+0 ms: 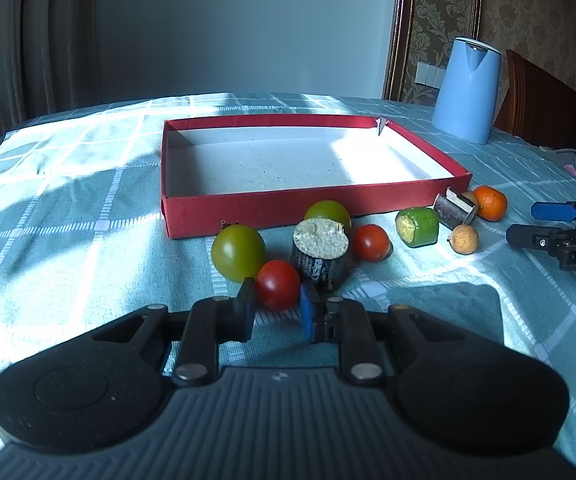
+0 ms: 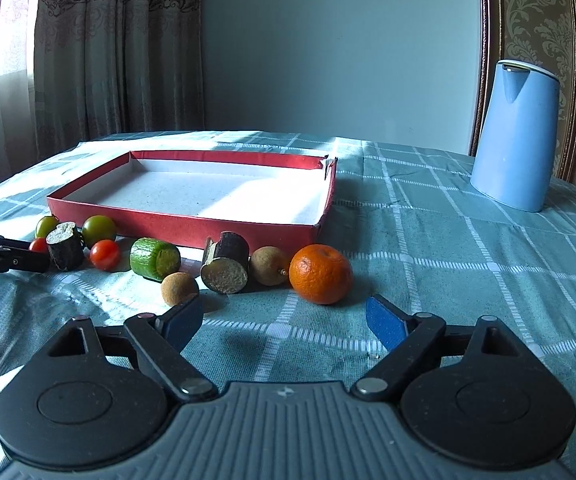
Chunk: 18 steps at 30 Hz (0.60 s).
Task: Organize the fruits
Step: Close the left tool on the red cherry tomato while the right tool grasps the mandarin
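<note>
An empty red box (image 1: 272, 206) (image 2: 192, 226) lies on the checked tablecloth. In front of it lie two green tomatoes (image 1: 238, 252), two red tomatoes, two dark cut vegetable pieces (image 1: 319, 252), a green cucumber piece (image 1: 417, 226) (image 2: 154, 258), two small brown fruits (image 1: 463, 239) (image 2: 178, 288) and an orange (image 1: 489, 203) (image 2: 319, 274). My left gripper (image 1: 278, 300) has its fingers on either side of the near red tomato (image 1: 277, 284), narrowly open; contact is unclear. My right gripper (image 2: 284, 320) is wide open and empty, just short of the orange.
A blue kettle (image 1: 467, 96) (image 2: 515, 136) stands at the back right of the table. A wooden chair back (image 1: 547, 104) is behind it. Curtains hang at the left. The table edge curves away at the far left and right.
</note>
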Motion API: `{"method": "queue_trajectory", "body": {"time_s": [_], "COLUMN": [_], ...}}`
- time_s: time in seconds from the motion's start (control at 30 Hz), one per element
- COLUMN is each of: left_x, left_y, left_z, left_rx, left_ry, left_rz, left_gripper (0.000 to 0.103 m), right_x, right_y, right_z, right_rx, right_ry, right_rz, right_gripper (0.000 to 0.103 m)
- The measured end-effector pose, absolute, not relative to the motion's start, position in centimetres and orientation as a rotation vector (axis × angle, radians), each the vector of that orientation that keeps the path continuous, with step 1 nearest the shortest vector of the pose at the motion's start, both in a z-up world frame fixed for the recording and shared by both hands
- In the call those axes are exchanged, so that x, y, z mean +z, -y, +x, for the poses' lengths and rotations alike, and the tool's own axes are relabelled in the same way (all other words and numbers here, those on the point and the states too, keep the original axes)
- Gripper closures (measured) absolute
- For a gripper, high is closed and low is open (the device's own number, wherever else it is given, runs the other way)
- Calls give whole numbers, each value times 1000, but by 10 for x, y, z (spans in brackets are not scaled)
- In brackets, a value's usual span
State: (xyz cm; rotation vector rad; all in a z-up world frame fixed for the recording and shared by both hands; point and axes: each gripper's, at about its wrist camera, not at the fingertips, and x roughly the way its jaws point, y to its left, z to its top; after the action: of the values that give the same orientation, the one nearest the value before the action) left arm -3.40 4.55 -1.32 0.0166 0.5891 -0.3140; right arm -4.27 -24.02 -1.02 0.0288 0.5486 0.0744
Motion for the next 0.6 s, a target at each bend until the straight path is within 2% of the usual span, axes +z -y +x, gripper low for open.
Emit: {"method": "queue_trajectory", "body": {"time_s": [0.1, 0.2, 0.43, 0.6], "left_x": [-13, -13, -13, -11], "left_y": [-46, -46, -43, -46], "left_z": [-35, -35, -37, -45], "left_rx": [-318, -318, -329, -330], "left_ry": [-587, -586, -583, -557], "left_rz": [10, 9, 25, 15], "left_gripper": [83, 83, 83, 83], "right_x": [-10, -12, -21, -19], "right_y": [254, 258, 253, 259], "right_z": [-30, -12, 14, 10], "right_rx": [37, 24, 118, 118], "right_ry": [-564, -600, -660, -646], "right_rz": [41, 8, -6, 40], "right_gripper": [16, 24, 61, 63]}}
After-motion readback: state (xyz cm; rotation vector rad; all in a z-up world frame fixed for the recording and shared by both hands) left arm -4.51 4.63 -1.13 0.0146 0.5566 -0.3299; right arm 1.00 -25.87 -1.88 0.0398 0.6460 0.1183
